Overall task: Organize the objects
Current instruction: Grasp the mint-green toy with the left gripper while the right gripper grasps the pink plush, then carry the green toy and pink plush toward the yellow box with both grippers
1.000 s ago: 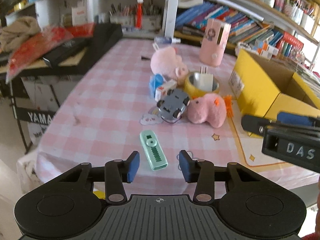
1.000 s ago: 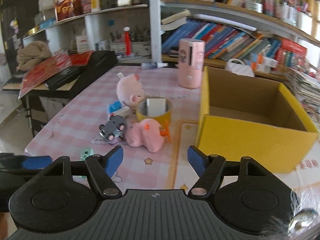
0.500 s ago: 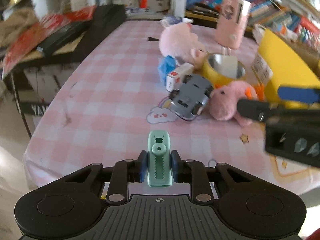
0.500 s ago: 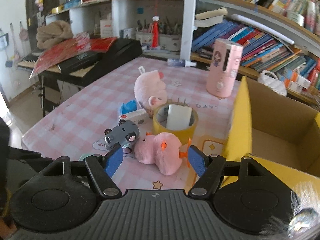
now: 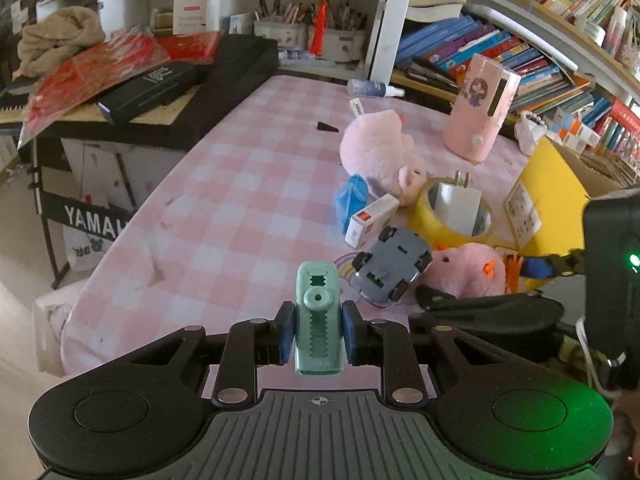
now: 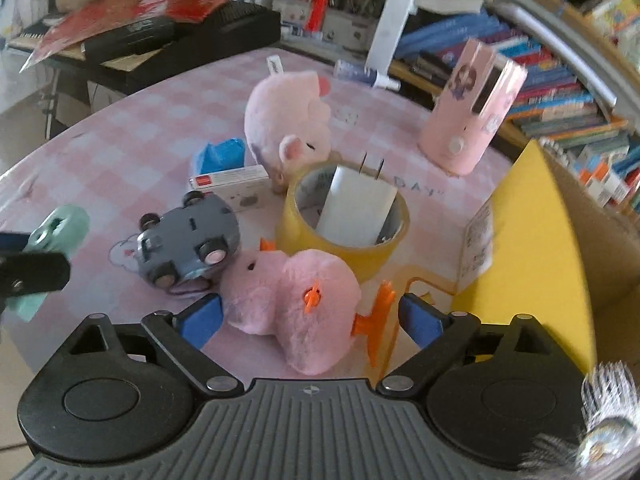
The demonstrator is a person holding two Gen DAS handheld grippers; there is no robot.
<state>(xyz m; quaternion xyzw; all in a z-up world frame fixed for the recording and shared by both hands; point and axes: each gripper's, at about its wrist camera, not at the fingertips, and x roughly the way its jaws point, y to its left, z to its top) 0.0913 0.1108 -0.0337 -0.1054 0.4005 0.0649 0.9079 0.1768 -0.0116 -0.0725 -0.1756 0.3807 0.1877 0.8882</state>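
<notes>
My left gripper is shut on a mint green clip and holds it above the table's near edge; the clip also shows at the left of the right wrist view. My right gripper is open, its fingers on either side of a small pink plush with orange feet, also seen in the left wrist view. A grey toy car lies upside down beside the plush. A yellow cardboard box stands open to the right.
A yellow tape roll holds a white charger. Behind are a larger pink plush pig, a small white box, a blue packet and a pink cylinder. Bookshelves line the back. A black keyboard sits at left.
My left gripper closed on the green clip and lifted it off the table. My right gripper moved forward and down until its open fingers straddle the small pink plush.
</notes>
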